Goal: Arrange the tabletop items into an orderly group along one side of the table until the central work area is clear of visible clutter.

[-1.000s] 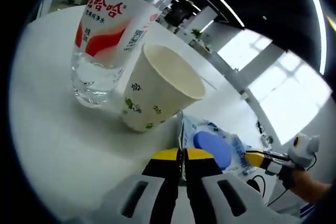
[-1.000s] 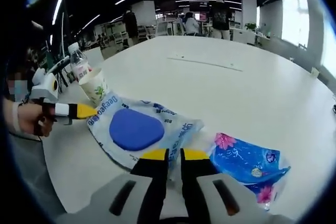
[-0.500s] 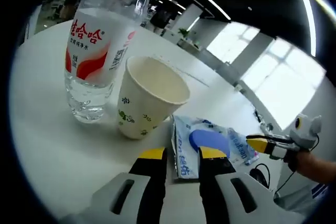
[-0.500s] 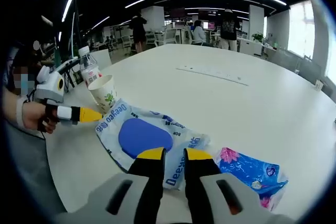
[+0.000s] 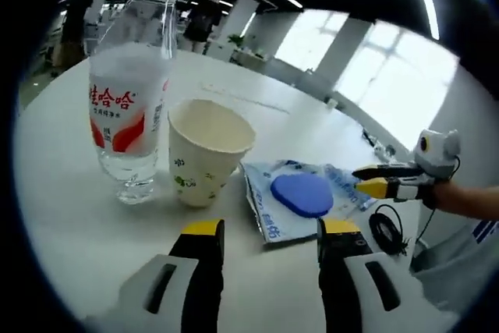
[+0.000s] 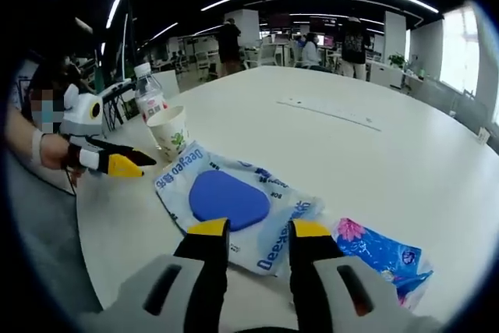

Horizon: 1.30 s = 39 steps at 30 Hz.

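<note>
A clear water bottle [image 5: 125,115] with a red and white label stands on the white table [image 5: 70,232], and a paper cup [image 5: 207,150] stands upright right beside it. The wet-wipes pack [image 5: 300,196] with a blue lid lies flat next to the cup. My left gripper [image 5: 271,232] is open just short of the pack, holding nothing. My right gripper [image 6: 260,230] is open at the other edge of the wipes pack [image 6: 234,204]. A blue flowered tissue pack [image 6: 382,259] lies to its right. The cup [image 6: 170,132], bottle [image 6: 148,95] and left gripper [image 6: 117,163] stand at the left.
A coiled black cable [image 5: 386,232] hangs by the table edge near the right gripper [image 5: 378,181]. The table [image 6: 374,154] stretches wide and bare beyond the packs. Office desks, chairs and people are far behind.
Both grippers went from shut to open, and each has drawn back a little from the wipes pack. The pack lies flatter beside the cup.
</note>
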{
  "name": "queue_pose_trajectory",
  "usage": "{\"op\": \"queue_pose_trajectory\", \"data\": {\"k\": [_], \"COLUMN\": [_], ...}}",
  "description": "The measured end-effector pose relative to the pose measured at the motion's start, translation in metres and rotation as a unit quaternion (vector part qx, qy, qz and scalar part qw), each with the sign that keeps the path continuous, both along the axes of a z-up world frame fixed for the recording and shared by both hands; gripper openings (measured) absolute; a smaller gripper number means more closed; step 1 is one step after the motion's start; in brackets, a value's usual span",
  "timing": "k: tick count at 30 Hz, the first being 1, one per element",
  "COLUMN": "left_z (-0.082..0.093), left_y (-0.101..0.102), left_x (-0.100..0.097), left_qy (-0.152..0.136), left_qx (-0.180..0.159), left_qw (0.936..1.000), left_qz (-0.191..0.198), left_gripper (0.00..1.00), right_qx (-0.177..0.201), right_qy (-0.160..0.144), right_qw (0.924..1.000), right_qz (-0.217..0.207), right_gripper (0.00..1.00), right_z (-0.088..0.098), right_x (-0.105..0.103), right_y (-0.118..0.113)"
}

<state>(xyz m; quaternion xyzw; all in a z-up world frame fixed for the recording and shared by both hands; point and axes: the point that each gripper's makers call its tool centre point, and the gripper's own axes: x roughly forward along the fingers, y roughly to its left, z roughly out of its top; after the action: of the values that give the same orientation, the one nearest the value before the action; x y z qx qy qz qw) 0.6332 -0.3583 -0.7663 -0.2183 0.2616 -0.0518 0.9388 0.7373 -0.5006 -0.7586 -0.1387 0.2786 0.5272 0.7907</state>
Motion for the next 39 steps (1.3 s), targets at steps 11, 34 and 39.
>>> {"op": "queue_pose_trajectory", "data": {"k": [11, 34, 39], "left_z": [0.021, 0.047, 0.054], "left_y": [0.019, 0.06, 0.069], "left_x": [-0.022, -0.064, -0.073], "left_qy": [-0.01, -0.02, -0.036], "left_qx": [0.022, 0.025, 0.047], "left_qw": [0.9991, 0.9988, 0.9975], "left_qz": [-0.035, -0.037, -0.037], "left_gripper": [0.59, 0.71, 0.73], "right_qx": [-0.001, -0.02, -0.022], "right_qy": [0.001, -0.001, -0.004], "right_qw": [1.0, 0.9998, 0.9997], "right_qz": [0.003, 0.003, 0.01], "right_gripper": [0.42, 0.67, 0.73], "right_z": [0.002, 0.011, 0.015], "right_x": [-0.008, -0.037, -0.049], "right_y": [-0.01, -0.039, -0.046]}}
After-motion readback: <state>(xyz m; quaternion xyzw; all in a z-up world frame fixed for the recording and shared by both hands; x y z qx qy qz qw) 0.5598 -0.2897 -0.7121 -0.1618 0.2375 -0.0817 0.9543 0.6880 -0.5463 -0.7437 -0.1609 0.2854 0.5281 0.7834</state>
